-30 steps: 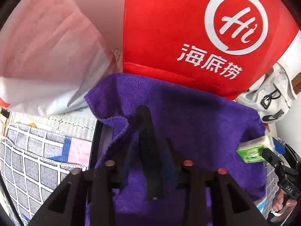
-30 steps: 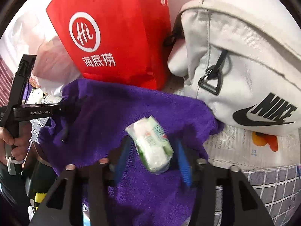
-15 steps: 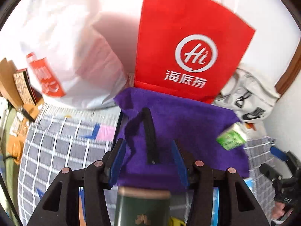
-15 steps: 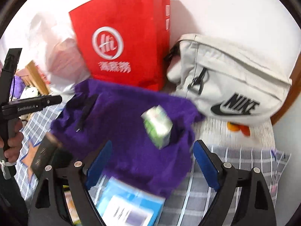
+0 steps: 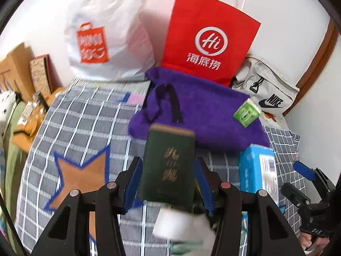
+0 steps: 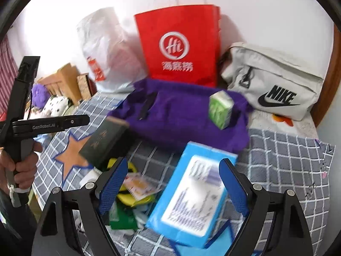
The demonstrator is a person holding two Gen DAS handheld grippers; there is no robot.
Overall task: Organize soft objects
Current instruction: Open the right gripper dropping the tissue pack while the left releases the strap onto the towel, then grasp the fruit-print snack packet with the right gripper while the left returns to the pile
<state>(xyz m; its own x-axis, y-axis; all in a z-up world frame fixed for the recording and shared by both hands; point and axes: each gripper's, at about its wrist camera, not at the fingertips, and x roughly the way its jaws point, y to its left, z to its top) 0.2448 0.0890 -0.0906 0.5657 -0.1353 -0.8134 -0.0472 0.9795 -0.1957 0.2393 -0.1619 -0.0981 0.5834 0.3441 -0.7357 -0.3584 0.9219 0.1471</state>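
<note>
**Left wrist view: jaws apart, purple towel at the far edge**

Left wrist view: left gripper [image 5: 168,181] with jaws spread, hovering over a dark green book [image 5: 169,162] that fills the gap between them; contact with the pads impossible to judge. Right wrist view: right gripper [image 6: 173,188] with jaws wide apart, nothing clamped, above a blue tissue pack [image 6: 191,194].

One purple towel [image 5: 204,111] well beyond both sets of jaws, spread at the far edge of the checked bedspread [image 5: 85,123], touching the foot of one red paper bag [image 5: 210,36]. One small green tissue packet [image 5: 246,112] on the towel's right end; one black strap-like strip [image 5: 173,102] on its left end, identity unclear.

One white plastic bag [image 5: 108,36] left of the red bag, one white Nike bag [image 6: 272,85] right of it.

Motion blur over the book's gold lettering and the blue pack's print. Yellow and green items [image 6: 130,192] beside the right gripper's left jaw, partly hidden, not identifiable.
</note>
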